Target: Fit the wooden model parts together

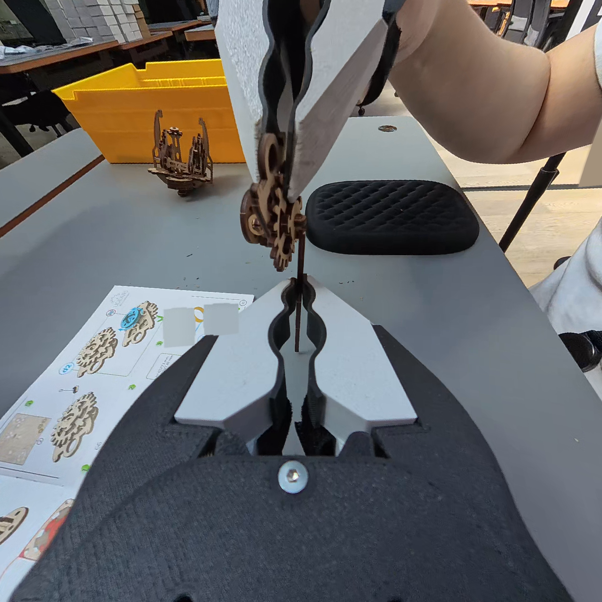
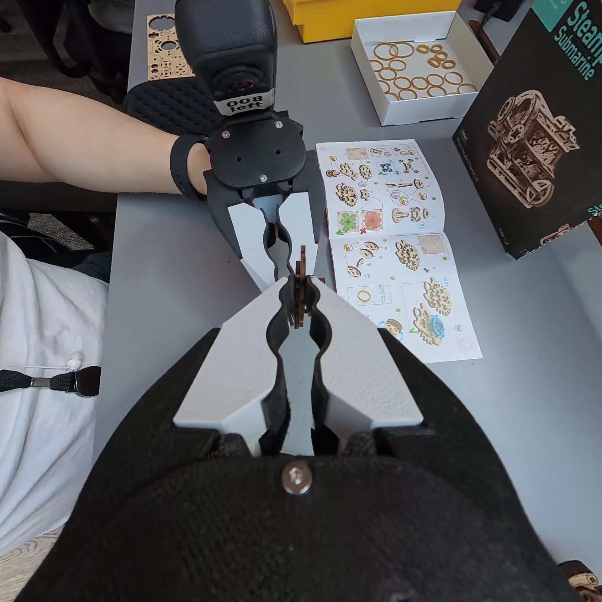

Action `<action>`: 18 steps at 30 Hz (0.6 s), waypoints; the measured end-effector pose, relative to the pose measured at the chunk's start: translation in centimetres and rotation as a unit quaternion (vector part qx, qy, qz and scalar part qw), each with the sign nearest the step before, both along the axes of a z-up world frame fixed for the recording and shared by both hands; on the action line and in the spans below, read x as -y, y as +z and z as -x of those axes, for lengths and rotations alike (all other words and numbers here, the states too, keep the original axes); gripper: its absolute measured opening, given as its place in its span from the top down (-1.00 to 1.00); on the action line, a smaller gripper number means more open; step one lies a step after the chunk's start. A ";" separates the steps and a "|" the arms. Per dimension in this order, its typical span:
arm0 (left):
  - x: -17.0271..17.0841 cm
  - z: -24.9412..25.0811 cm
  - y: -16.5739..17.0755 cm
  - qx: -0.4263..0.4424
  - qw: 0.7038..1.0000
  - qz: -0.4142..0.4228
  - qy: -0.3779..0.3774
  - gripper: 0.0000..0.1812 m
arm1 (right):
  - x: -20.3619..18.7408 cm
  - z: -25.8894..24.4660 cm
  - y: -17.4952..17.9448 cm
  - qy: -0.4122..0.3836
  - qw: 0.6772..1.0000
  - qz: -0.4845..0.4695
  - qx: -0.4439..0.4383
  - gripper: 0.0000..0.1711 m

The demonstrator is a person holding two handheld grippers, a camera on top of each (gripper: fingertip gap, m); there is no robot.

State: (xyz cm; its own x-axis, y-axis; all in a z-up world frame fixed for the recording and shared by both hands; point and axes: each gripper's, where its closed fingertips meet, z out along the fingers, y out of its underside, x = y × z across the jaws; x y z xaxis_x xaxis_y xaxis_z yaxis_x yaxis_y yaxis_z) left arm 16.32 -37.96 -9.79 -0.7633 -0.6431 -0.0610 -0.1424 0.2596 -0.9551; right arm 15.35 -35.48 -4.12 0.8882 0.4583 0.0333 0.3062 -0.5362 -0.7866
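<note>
My right gripper [image 2: 299,281] is shut on a wooden gear cluster [image 2: 299,312], several light gears stacked on a dark disc. In the left wrist view it comes down from above [image 1: 277,176] and holds the cluster [image 1: 277,211] over the grey table [image 1: 391,325]. My left gripper [image 1: 298,283] is shut on a thin dark wooden part [image 1: 299,260], seen edge-on and upright. The part's upper end meets the cluster's hub. The left gripper [image 2: 288,270] and the part [image 2: 303,252] also show in the right wrist view, tip to tip with my right gripper.
A part-built wooden model [image 1: 180,156] stands before a yellow bin [image 1: 146,107]. A black quilted pad [image 1: 391,215] lies at the right. An instruction booklet [image 2: 391,247], a white box of rings [image 2: 413,68], the kit's dark box [image 2: 537,130] and a punched wooden sheet [image 2: 166,49] are nearby. Both grippers' tips are roughly 30 cm from the part-built wooden model [image 1: 180,156].
</note>
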 end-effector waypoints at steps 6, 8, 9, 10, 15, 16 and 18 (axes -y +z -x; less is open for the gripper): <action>0.2 0.3 4.9 0.057 0.998 0.038 -0.005 1.00 | 0.3 0.7 5.0 0.013 0.998 -0.054 0.022 0.94; 0.3 -0.1 2.9 0.027 0.999 0.040 -0.004 1.00 | 0.3 0.2 3.5 0.006 0.999 -0.033 0.028 0.94; 0.4 -0.2 1.1 -0.007 0.999 0.043 -0.006 1.00 | 0.2 -0.2 1.8 0.001 1.000 -0.019 0.019 0.94; 0.5 -0.2 0.1 -0.040 0.998 0.048 -0.010 1.00 | 0.2 -0.6 -0.1 -0.006 1.000 0.001 0.007 0.92; 0.6 0.2 0.0 -0.034 0.999 0.037 -0.010 1.00 | 0.6 -0.7 0.0 -0.012 0.999 -0.029 -0.031 0.94; 0.7 0.1 -0.1 -0.035 0.999 0.033 -0.009 1.00 | 0.7 -0.7 -0.1 -0.012 0.999 -0.025 -0.033 0.94; 0.7 0.1 -0.1 -0.035 0.999 0.034 -0.009 1.00 | 0.7 -0.7 -0.2 -0.011 0.999 -0.024 -0.045 0.94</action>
State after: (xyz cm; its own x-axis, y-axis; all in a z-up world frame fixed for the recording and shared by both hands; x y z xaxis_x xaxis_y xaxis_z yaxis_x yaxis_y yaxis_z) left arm 16.20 -38.62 -9.87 -0.7760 -0.6298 0.0359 -0.2044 0.1972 -0.9588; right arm 16.09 -36.18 -4.31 0.8981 0.4391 -0.0264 0.2217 -0.5036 -0.8350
